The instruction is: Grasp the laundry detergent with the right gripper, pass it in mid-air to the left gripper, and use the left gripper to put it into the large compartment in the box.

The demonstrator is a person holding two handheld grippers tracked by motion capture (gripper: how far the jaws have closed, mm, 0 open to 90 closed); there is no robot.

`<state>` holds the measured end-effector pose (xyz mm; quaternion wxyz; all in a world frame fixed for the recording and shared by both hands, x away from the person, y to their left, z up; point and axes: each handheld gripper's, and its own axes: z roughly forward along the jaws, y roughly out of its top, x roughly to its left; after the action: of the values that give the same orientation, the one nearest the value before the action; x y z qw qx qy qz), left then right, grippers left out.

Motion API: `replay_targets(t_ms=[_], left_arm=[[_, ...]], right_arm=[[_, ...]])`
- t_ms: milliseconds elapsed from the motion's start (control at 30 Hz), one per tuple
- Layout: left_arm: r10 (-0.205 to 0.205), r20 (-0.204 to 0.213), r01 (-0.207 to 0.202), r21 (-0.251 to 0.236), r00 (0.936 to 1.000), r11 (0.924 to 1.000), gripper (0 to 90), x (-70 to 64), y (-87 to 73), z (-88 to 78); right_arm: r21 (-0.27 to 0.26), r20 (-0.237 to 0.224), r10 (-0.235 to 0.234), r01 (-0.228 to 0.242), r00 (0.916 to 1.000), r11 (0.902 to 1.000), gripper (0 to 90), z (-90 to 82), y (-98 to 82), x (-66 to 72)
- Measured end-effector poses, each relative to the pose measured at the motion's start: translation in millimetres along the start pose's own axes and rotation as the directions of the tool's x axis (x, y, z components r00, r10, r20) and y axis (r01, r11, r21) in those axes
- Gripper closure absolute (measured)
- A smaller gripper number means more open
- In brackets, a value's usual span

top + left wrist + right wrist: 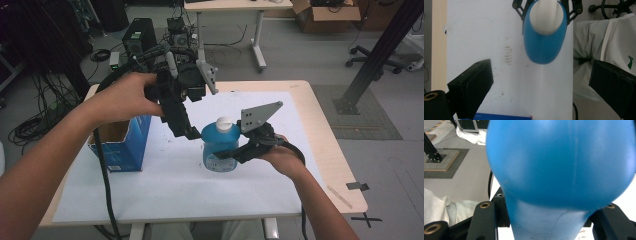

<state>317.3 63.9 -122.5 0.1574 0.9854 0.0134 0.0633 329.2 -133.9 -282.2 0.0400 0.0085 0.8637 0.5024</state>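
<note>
white tabletop: 1 blue bottle, 1 blue box, 2 claws.

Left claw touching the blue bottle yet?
Apart. In the left gripper view the left claw stands open, white table between its jaws and the blue bottle.

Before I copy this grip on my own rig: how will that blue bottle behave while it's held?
The blue bottle looks like smooth, rounded plastic, so it may slip or twist in the right tool, which is shut low on its body. Its white cap sits well above the grip, so it could tip. It probably gives slightly when squeezed.
</note>
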Motion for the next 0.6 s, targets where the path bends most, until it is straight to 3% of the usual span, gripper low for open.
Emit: replay_targets(t_ms=[600], left_arm=[[0.028,0.017,-0.028,0.002,0.9995,0.9996,5.6,-3.0,11.2,7.0]], right_arm=[[0.009,-0.013,-0.014,0.014,0.9998,0.9999,44.1,10.7,10.5,-0.9]])
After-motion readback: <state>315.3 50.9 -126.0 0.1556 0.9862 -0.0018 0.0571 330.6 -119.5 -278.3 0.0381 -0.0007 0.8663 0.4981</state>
